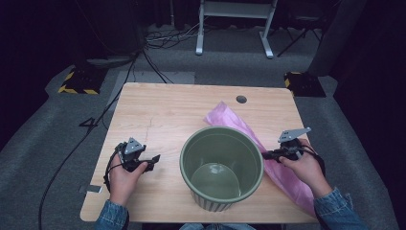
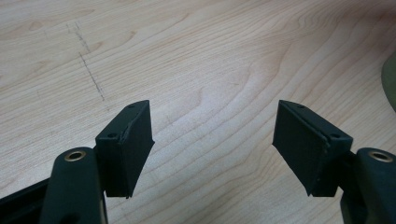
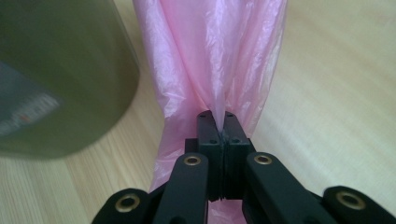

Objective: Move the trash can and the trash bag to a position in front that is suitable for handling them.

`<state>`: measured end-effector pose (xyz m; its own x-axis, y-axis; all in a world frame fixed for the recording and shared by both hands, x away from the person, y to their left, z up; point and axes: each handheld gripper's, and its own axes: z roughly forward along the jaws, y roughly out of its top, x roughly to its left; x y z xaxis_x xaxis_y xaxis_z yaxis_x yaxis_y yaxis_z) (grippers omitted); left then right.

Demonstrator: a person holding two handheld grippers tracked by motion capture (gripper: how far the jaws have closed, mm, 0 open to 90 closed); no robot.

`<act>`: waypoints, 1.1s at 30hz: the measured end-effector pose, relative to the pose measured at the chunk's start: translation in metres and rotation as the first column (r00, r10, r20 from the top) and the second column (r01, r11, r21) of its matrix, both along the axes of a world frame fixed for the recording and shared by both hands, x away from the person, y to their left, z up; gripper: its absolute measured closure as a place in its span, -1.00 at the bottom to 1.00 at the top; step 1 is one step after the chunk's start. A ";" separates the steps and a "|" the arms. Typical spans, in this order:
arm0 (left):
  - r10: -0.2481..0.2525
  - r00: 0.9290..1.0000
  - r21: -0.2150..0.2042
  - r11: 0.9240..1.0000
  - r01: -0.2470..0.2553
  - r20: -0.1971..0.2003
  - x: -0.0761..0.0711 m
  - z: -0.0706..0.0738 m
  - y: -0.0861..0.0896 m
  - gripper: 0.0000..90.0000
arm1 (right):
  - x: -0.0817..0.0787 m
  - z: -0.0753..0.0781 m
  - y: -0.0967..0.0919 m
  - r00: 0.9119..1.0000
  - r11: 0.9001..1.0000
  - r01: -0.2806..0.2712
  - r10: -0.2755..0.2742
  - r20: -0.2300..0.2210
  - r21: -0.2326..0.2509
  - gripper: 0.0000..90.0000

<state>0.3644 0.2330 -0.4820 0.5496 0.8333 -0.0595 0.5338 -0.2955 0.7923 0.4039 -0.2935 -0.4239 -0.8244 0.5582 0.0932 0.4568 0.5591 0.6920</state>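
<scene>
- Currently, a thin pink plastic bag point(image 3: 210, 60) is being pinched between the closed jaws of the right gripper point(image 3: 218, 122), just beside a ribbed green plastic bin point(image 1: 221, 167).
- The bag is being kept draped across the light wooden table point(image 1: 158, 120), behind the bin.
- The left gripper point(image 2: 212, 140) is being held with jaws apart and nothing between them, over bare wood.

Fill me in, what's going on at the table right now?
A person works at a wooden table with a gripper in each hand. The right gripper is shut on a fold of the pink plastic bag, which lies stretched out on the table beside and behind the green bin. The left gripper is open over bare wood to the left of the bin, holding nothing. The bin stands upright with no bag in it yet.
</scene>
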 end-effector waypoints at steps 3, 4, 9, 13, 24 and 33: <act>0.002 1.000 -0.004 1.000 -0.002 0.000 0.000 0.000 0.000 -0.36 | -0.001 0.008 -0.004 0.999 0.998 0.004 -0.007 0.051 0.069 1.00; 0.001 1.000 -0.006 1.000 -0.001 0.000 0.000 0.000 0.000 -0.36 | -0.001 0.011 -0.004 0.998 0.997 0.000 -0.005 0.065 0.083 0.99; -0.003 1.000 -0.005 1.000 0.003 -0.001 0.001 0.000 0.000 -0.36 | -0.004 0.025 -0.006 0.992 0.988 -0.023 0.003 0.130 0.150 0.99; -0.006 1.000 -0.011 1.000 0.006 0.001 0.001 0.000 0.000 -0.36 | -0.006 0.035 -0.007 0.985 0.977 -0.043 0.007 0.174 0.208 0.99; -0.006 1.000 -0.008 1.000 0.006 0.003 0.000 0.001 0.000 -0.36 | -0.005 0.054 -0.014 0.965 0.911 -0.119 0.013 0.262 0.395 0.98; -0.001 1.000 -0.016 1.000 0.001 0.001 0.000 0.001 0.001 -0.36 | -0.006 0.070 -0.019 0.957 0.873 -0.105 -0.041 0.286 0.476 0.99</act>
<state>0.3644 0.2335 -0.4814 0.5509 0.8314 -0.0720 0.5323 -0.2836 0.7977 0.3983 -0.3128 -0.3538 -0.8729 0.4759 0.1074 0.1922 0.1331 0.9723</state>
